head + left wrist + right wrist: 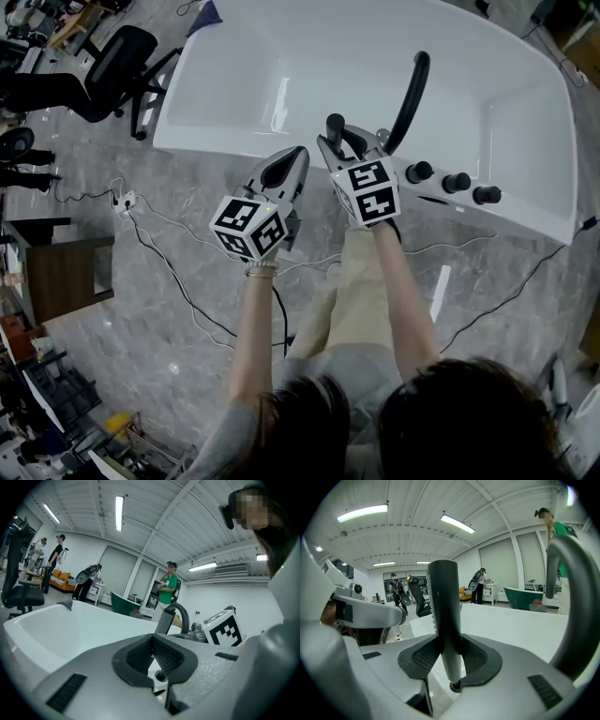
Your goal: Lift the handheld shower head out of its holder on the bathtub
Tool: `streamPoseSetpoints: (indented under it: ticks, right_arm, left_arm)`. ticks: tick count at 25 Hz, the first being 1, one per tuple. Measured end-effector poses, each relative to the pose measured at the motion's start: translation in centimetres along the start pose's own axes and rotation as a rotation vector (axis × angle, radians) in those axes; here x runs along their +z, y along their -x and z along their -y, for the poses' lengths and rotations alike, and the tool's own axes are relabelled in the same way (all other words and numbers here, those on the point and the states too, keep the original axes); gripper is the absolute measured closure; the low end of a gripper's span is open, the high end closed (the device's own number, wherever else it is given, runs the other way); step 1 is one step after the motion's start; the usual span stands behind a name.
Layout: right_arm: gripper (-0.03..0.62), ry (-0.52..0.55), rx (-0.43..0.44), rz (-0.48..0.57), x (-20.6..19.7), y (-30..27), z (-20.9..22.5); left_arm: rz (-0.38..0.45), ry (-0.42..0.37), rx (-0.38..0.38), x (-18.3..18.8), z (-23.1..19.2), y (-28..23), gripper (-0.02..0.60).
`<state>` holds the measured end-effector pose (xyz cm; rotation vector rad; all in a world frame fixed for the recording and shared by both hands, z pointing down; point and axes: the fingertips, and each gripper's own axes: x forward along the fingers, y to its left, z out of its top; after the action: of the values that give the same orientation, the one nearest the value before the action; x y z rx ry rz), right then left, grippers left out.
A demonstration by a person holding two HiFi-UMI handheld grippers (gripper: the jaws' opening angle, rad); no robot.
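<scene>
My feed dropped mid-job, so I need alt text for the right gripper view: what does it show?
The right gripper has its jaws clamped on the dark handheld shower head, which stands upright between the pads. Behind it lies the white bathtub, and a curved dark faucet spout rises at the right edge.

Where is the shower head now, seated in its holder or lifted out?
Lifted out, it seems: the right claw grips the shower head upright, and its lower tip hangs free below the pads with nothing around it.
</scene>
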<state>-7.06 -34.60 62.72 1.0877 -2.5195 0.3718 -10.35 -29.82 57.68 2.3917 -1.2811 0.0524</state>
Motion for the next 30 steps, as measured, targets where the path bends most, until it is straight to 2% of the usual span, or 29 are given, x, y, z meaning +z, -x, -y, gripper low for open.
streamPoseSetpoints:
  ticks: [14,20,24,30]
  right_arm:
    - [0.461,-0.031,-0.025,0.099,8.7,5.2,-1.0]
    - [0.462,-0.005,-0.012,0.138,12.8,7.4,-2.2]
    - [0.462,-0.025,0.004,0.169,15.0,8.8,-2.8]
    - [0.461,0.004,0.029,0.215,18.5,11.1,-4.6]
  left_arm:
    - [0.056,0.001,0.022,5.9,1.9,3.9,0.577]
    - [0.096,-0.020,0.038,9.5,2.2,5.6,0.577]
    - [0.133,-0.008,0.042,11.3,2.9,6.5,0.577]
    - [0.141,-0.060,0.034,14.1,4.8,8.4,0.577]
